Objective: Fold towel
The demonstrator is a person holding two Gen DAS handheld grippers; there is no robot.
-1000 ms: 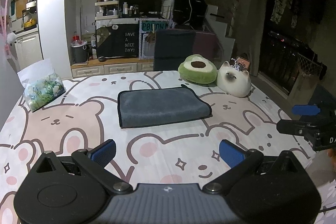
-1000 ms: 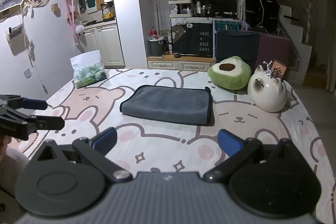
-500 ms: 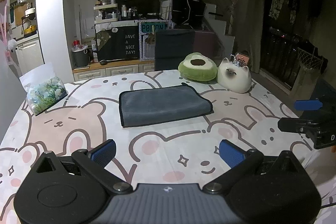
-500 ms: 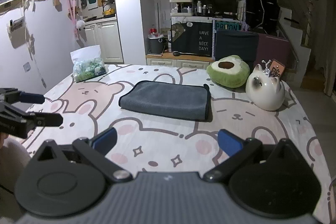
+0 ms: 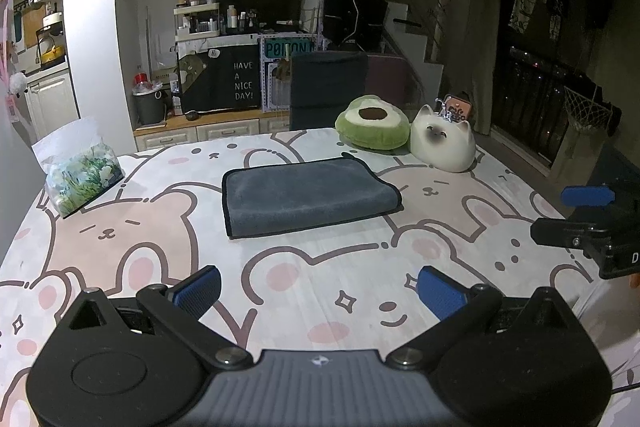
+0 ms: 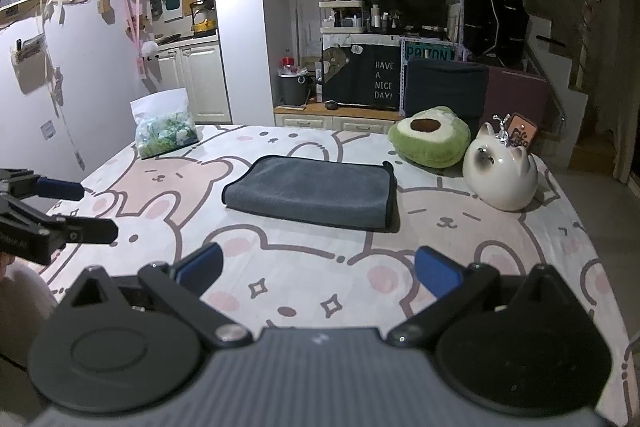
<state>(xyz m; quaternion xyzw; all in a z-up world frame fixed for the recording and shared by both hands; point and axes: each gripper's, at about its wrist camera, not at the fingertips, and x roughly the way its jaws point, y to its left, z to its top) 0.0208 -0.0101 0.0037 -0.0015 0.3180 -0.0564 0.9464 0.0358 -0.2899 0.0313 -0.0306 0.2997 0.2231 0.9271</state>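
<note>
A grey towel lies folded flat in a rectangle on the bear-print tablecloth, also in the right wrist view. My left gripper is open and empty, held near the table's front edge, well short of the towel. My right gripper is open and empty too, at the front edge, apart from the towel. Each gripper shows at the side of the other's view: the right one, the left one.
An avocado plush and a white cat figure sit behind the towel to the right. A bag of green and white items stands at the back left. A dark chair is behind the table.
Both grippers have drawn back and risen slightly from the table; the towel appears a little farther away. The towel has not moved.
</note>
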